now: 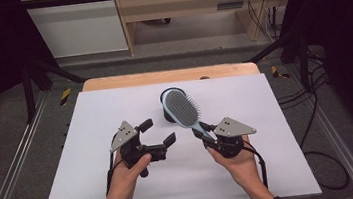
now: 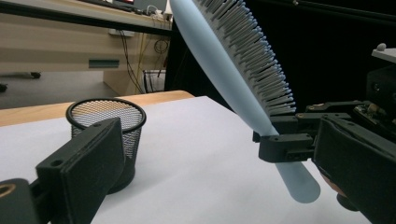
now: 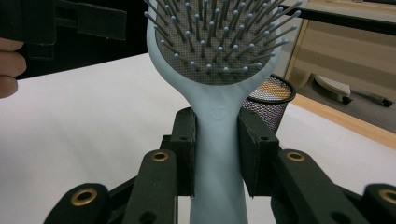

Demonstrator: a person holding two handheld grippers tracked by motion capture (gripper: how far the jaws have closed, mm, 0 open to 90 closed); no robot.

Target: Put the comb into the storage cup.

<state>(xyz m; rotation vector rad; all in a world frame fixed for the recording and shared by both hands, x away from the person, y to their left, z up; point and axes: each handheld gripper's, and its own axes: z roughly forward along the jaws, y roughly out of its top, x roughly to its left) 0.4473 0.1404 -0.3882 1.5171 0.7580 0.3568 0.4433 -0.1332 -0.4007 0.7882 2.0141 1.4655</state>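
Pale blue oval hairbrush with grey bristles (image 1: 183,109) pinched by its handle in the right gripper (image 1: 208,135), above the white table (image 1: 90,114).

In the right gripper view the brush handle (image 3: 218,154) ran straight up between the two black jaws, which pressed on its two sides just below the head; the handle's end stuck out past them toward the hand. In the high view the brush's long axis ran from the gripper at the near right up to the far left, bristles facing up, with the head over the black wire-mesh cup (image 1: 170,111) standing at the middle of the table toward the far side. The left gripper (image 1: 157,132), held at the near left, had its jaws spread wide with nothing between them, well apart from the brush.
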